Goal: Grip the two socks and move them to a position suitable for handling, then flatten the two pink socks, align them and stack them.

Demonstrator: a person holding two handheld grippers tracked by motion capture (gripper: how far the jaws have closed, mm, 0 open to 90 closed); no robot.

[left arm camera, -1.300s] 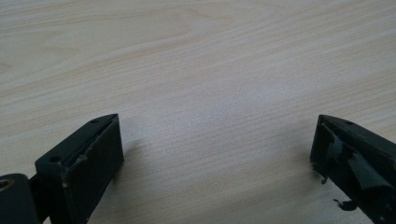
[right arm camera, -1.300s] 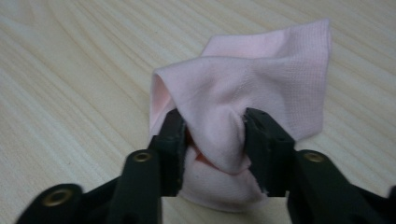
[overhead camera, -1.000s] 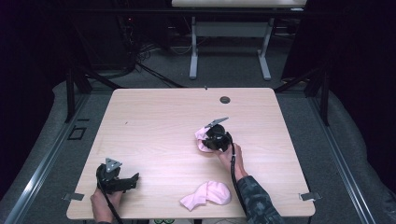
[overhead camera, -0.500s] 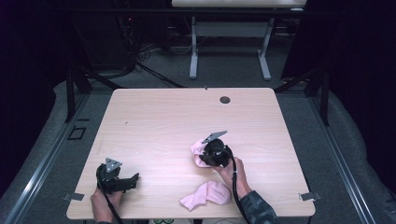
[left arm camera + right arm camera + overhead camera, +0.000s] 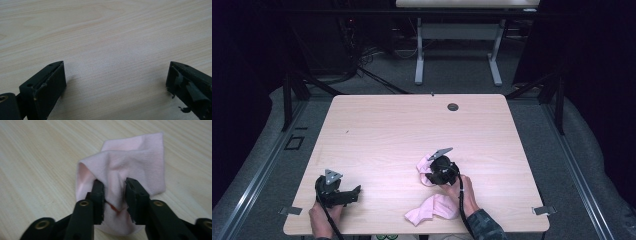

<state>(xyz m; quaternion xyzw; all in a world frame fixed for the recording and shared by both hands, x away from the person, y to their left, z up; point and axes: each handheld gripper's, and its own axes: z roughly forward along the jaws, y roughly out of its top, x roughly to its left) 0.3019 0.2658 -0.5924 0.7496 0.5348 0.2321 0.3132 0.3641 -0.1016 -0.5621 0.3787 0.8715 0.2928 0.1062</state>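
Observation:
A pink sock-like cloth lies crumpled on the wooden table. My right gripper is down on it, and a raised fold of the cloth stands between its jaws. Those jaws have just been opening and now stand a little apart, loose around the fold. From above, the right gripper sits over this cloth at the table's front right. A second pink cloth lies near the front edge, just in front of the person's right hand. My left gripper rests wide open on bare wood at the front left.
A small dark grommet sits near the table's far edge. Beyond the table stand the legs of a white desk on a grey floor. Metal rails run along both sides of the table.
The right gripper has carried the pink cloth toward the person and down onto the table, close to the second cloth. Its jaws have parted. The left gripper has stayed put.

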